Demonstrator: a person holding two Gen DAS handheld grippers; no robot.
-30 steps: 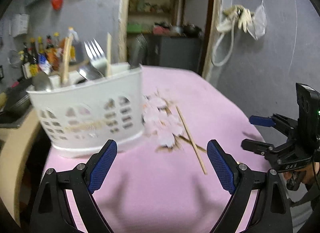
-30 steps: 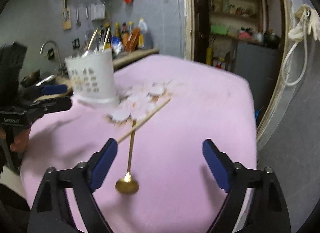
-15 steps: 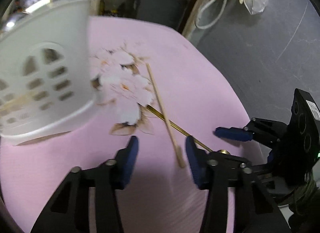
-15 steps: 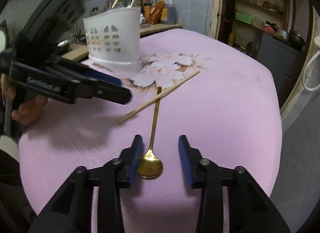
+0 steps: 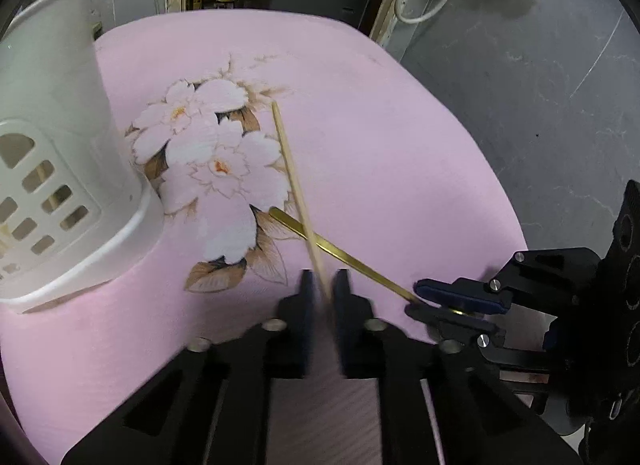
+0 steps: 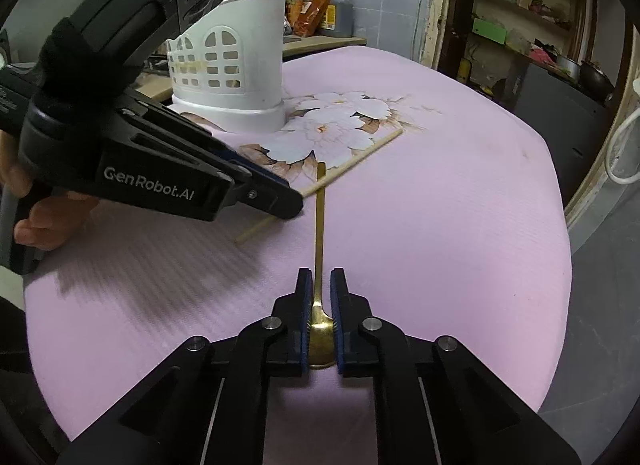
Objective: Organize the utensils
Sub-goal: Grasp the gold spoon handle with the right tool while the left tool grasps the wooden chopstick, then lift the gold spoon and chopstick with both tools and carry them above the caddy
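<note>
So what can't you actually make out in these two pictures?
- Chopstick, left wrist view: its near end blurs between the left gripper fingers, so contact is unclear.
- Gold spoon, left wrist view: the right gripper covers its bowl.
- White utensil holder: contents mostly hidden, cropped in the left view and blocked by the left gripper in the right view.

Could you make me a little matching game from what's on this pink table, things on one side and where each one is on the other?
Things:
1. wooden chopstick
2. gold spoon
3. white utensil basket
4. flower print

States:
A. stands upright with utensils inside
B. pinched by the right gripper
C. pinched by the left gripper
D. flat on the pink cloth

Pairs: 1-C, 2-B, 3-A, 4-D
</note>
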